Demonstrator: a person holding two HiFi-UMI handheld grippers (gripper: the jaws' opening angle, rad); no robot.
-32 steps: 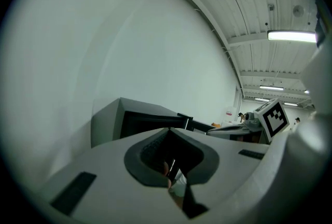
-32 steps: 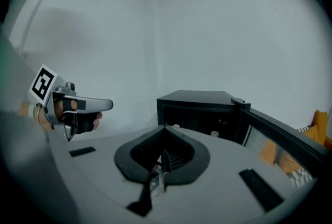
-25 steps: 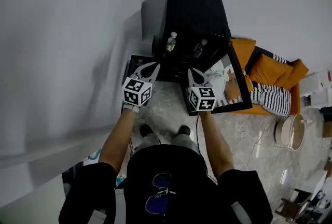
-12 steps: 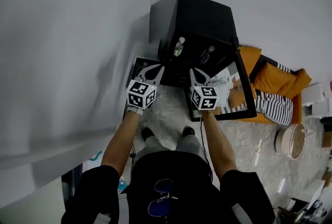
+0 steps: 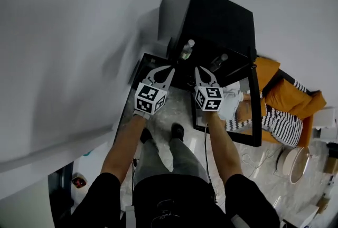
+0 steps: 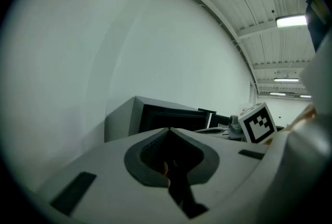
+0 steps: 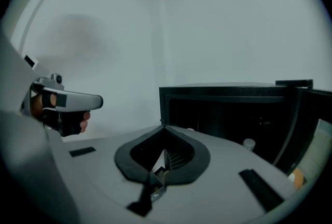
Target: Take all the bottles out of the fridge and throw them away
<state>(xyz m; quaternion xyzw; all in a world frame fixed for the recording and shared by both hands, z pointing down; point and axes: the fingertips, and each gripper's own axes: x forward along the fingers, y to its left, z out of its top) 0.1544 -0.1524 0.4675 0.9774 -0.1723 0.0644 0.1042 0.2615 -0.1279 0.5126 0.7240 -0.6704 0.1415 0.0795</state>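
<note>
Fridge point(image 5: 214, 18): black, low, standing on the floor against a white wall point(image 5: 68, 37), with its door point(image 5: 255, 116) swung wide to the right. Contents seen at the open front: left bottle point(image 5: 186, 49), clear with a pale cap, upright; right bottle point(image 5: 218, 62), darker, upright, well apart from the first; the right gripper view shows one pale cap just inside the dark interior. The rest of the interior is too dark to read. Left gripper point(image 5: 169, 68): jaws pressed together to a point, nothing between them, held in front of the fridge's opening and short of the left bottle. Right gripper point(image 5: 198, 68): jaws likewise closed on nothing, just beside the door's edge, short of the right bottle. Floor point(image 5: 158, 121): pale, marbled, with the person's feet on it behind the grippers. Room: an orange seat point(image 5: 288, 96) with a striped cloth point(image 5: 282, 124) right of the door; a ribbed ceiling with a strip light point(image 6: 291, 21) in the left gripper view
</note>
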